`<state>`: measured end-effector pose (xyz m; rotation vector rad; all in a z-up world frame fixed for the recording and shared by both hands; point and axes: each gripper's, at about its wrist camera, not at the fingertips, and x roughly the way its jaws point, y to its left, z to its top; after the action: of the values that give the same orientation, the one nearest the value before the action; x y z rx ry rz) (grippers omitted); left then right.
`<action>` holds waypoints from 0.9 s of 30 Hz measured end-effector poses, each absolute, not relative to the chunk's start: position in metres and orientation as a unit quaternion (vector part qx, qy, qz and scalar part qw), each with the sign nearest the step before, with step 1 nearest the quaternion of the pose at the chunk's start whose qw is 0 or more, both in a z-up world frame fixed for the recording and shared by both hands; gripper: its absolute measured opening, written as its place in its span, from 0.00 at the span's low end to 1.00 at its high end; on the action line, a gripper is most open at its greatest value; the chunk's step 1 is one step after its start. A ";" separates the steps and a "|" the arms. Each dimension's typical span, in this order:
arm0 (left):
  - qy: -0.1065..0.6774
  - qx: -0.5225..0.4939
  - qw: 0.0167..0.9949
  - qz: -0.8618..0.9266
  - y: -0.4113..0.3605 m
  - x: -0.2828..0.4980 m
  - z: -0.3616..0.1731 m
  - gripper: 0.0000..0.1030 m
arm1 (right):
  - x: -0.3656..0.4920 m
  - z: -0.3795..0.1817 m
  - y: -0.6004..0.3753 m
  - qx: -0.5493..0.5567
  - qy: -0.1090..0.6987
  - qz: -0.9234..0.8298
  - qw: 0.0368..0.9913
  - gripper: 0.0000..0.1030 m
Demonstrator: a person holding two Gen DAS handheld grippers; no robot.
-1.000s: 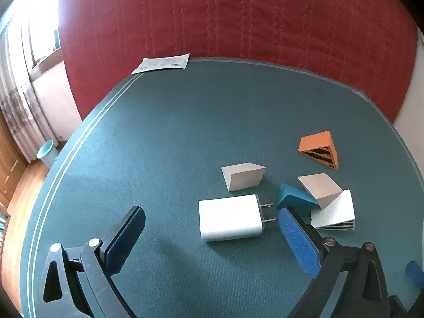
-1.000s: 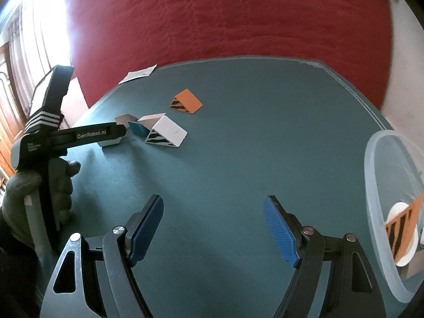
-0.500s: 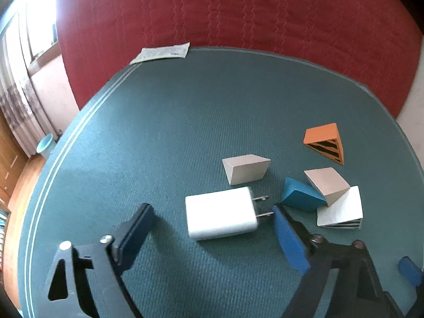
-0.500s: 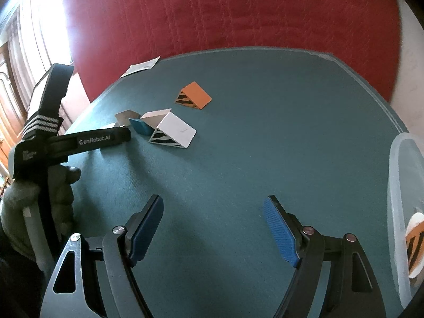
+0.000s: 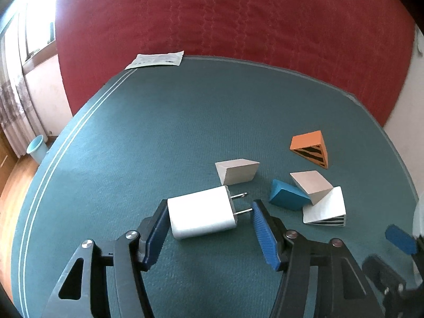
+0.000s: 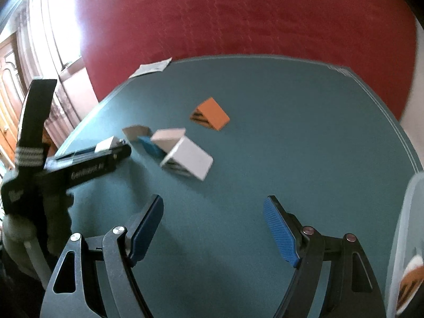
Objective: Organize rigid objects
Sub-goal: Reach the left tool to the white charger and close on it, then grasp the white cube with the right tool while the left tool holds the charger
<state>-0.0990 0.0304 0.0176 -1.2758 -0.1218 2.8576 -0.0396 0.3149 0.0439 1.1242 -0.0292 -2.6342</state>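
- Nearest in the left wrist view, the left gripper (image 5: 209, 212) has its blue-padded jaws set either side of the white charger (image 5: 201, 212); the jaws have just been closing; the left pad meets the charger's blunt end, while the right pad sits at the tips of the two metal prongs, and whether it actually presses on them I cannot tell
- The charger lies flat on the teal cloth of the table (image 5: 159, 132), prongs pointing right
- Just beyond the charger lies a beige wedge block (image 5: 236, 171), apart from it
- To the right lies a cluster of three: a blue block (image 5: 287, 194) touching a second beige wedge (image 5: 311, 184), which leans on a white wedge with black stripes (image 5: 326, 209)
- Further back and alone sits an orange wedge with black stripes (image 5: 310, 148)
- At the far edge of the table lies a white paper sheet (image 5: 156, 60); behind it rises a red quilted cover (image 5: 238, 21)
- In the right wrist view, the right gripper (image 6: 213, 229) hangs over bare cloth with its jaws wide apart and nothing between them
- At that view's right edge is the rim of a clear container (image 6: 408, 225) with an orange striped piece blurred inside
- At the left, a gloved hand (image 6: 31, 228) grasps the left gripper's handle
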 end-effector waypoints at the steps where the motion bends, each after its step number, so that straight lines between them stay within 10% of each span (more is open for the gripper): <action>1: -0.038 -0.405 0.001 0.913 0.030 -0.099 0.018 0.62 | -0.043 0.044 0.314 0.387 -0.012 -0.911 0.142 0.77; 27: -0.048 -0.397 -0.063 0.915 0.018 -0.092 0.018 0.62 | -0.093 0.032 0.268 0.402 0.027 -0.883 0.242 0.71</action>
<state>-0.0917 0.0178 0.0176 -1.2985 -0.1565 2.9936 -0.0925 0.2678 0.0320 1.1001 0.0748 -2.4131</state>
